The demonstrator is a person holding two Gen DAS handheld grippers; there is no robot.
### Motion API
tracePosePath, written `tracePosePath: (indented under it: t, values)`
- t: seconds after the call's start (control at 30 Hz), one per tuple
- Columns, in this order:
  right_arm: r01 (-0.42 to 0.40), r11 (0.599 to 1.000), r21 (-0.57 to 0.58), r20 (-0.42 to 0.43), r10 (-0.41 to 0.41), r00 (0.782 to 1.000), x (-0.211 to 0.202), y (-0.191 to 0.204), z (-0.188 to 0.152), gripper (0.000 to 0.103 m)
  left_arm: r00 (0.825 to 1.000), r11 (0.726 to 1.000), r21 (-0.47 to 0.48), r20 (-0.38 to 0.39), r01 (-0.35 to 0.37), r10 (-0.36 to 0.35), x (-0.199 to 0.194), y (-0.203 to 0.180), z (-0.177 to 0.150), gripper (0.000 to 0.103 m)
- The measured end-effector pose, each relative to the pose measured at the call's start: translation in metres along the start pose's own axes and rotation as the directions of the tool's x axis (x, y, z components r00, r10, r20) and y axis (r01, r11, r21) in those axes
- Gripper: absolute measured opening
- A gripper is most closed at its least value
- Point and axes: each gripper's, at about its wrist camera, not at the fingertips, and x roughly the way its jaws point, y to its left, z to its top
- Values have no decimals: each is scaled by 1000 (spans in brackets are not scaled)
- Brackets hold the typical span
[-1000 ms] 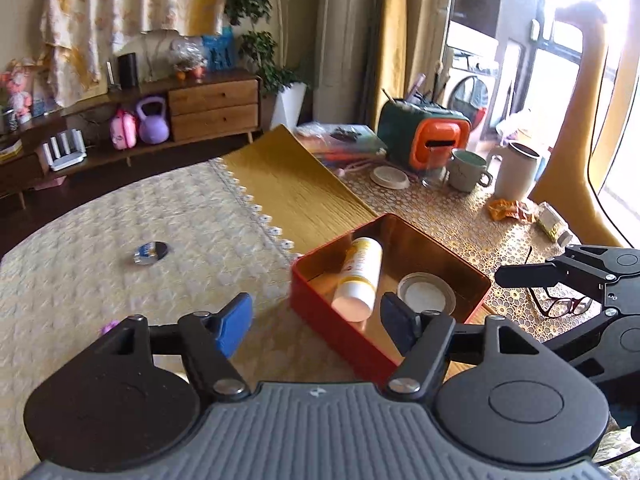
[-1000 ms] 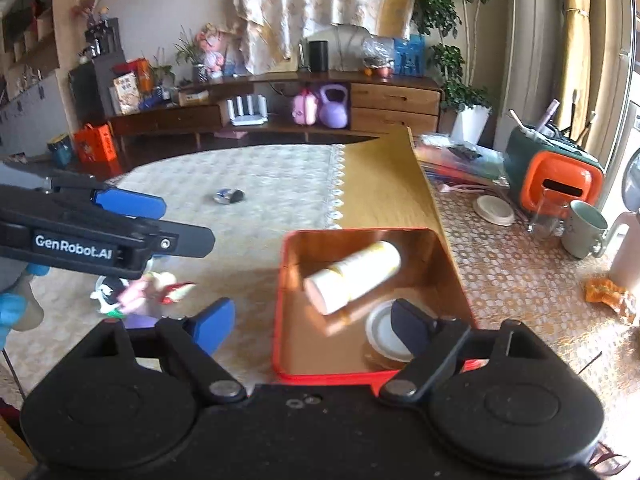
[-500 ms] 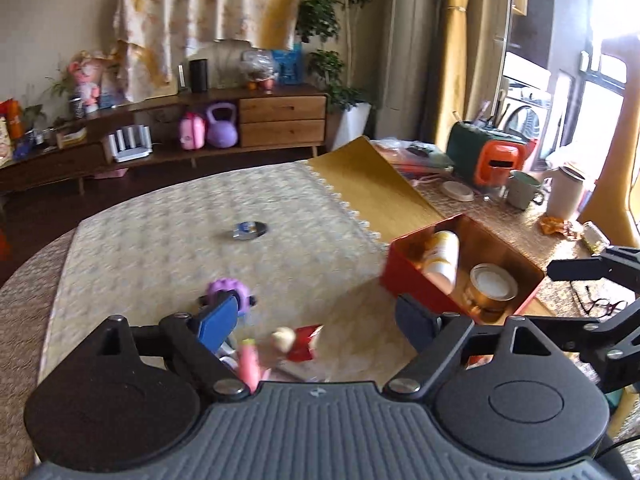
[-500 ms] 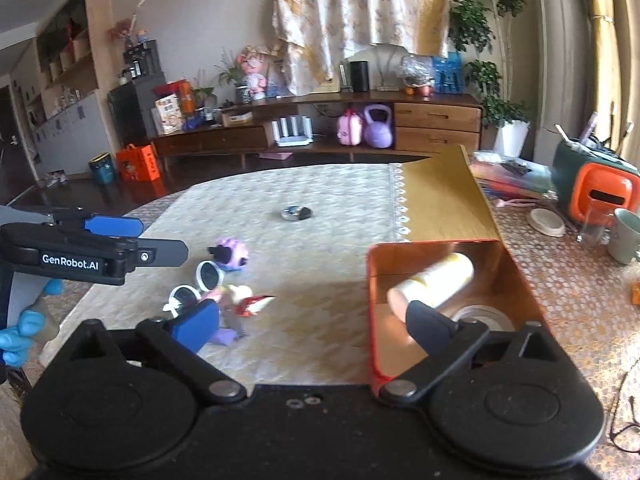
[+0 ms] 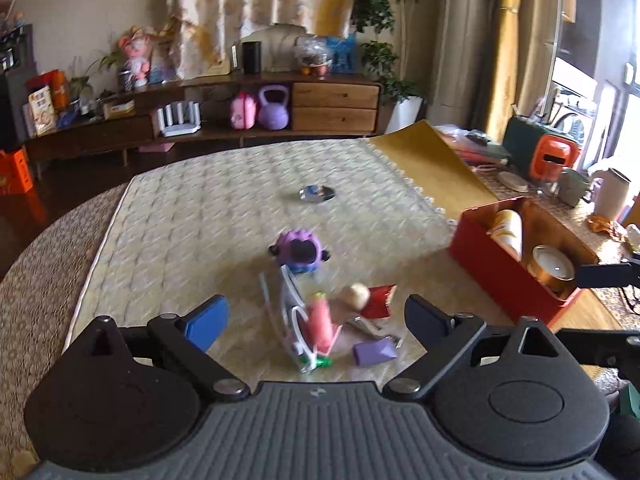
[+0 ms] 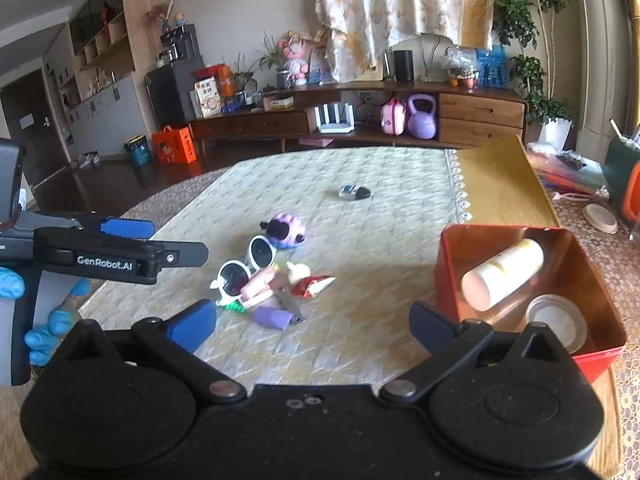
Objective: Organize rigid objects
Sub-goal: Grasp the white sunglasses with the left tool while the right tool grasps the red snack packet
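Nearest to the cameras, the left gripper (image 5: 316, 318) was over the small pile of toys, its jaws opening wide with nothing pressed between the pads. The right gripper (image 6: 312, 322) also stood wide open and held nothing. A hand in a blue glove (image 6: 10, 284) carried the left gripper at the left edge of the right wrist view. Just beyond the fingers, on the pale woven cloth (image 5: 200, 224) of the surface, lay the pile: white sunglasses (image 6: 244, 268), a pink piece (image 5: 320, 320), a red piece (image 5: 378, 300) and a small purple block (image 5: 374, 352), all touching or just beside each other. A little farther sat a purple round toy (image 5: 298, 250). At the right stood the red tin box (image 6: 450, 276), holding a cream bottle (image 6: 502, 272) on its side and a round lidded jar (image 6: 556, 320). Far on the cloth, well apart from the pile, lay a small shiny object (image 5: 316, 193).
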Motion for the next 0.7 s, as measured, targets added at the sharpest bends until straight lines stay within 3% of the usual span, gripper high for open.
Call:
tracePosePath:
  t: [0.43, 0.7]
  values:
    - [-56, 989, -134, -105, 42, 994, 47, 25, -11, 102, 997, 995, -86, -69, -51, 45, 47, 30, -24, 95]
    - [-40, 992, -122, -133, 24, 991, 78, 15, -5, 97, 994, 995, -72, -84, -71, 65, 66, 30, -35, 95]
